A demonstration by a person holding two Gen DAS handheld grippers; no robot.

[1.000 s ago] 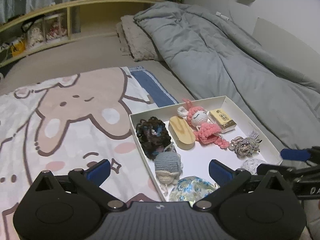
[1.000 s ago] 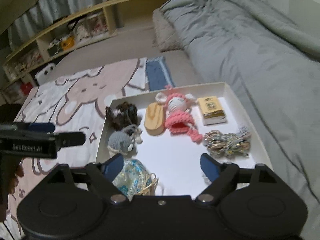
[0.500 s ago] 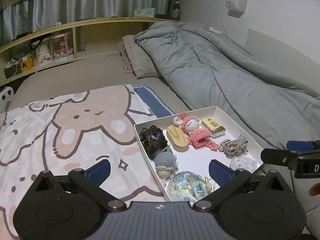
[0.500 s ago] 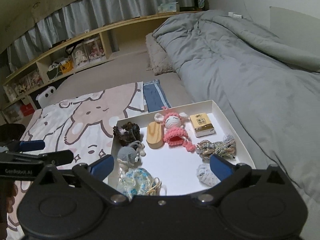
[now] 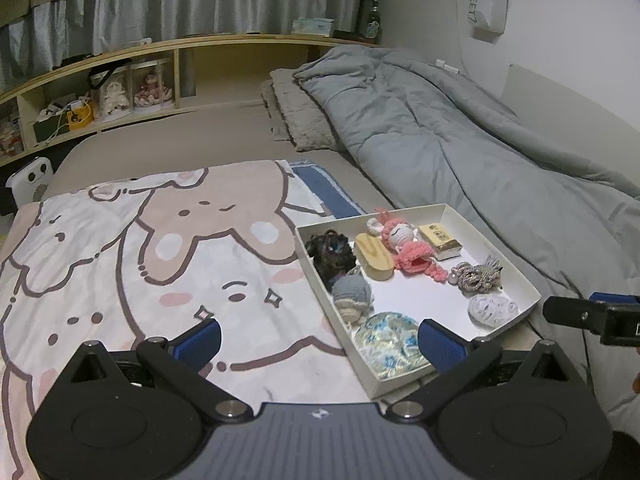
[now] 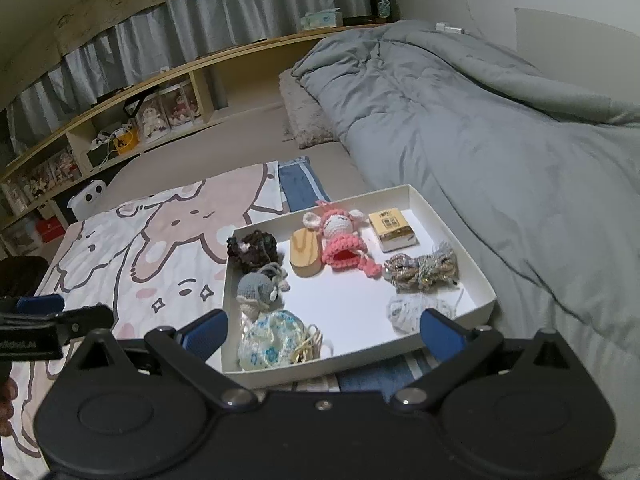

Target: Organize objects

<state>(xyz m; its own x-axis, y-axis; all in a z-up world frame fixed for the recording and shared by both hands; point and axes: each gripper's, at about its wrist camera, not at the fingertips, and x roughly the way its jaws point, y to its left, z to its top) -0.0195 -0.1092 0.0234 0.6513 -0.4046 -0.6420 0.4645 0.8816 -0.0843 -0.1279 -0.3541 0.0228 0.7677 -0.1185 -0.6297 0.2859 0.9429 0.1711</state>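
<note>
Matt white card tray (image 6: 452, 236) holds crocheted yarn doll (image 6: 340, 240)
</note>
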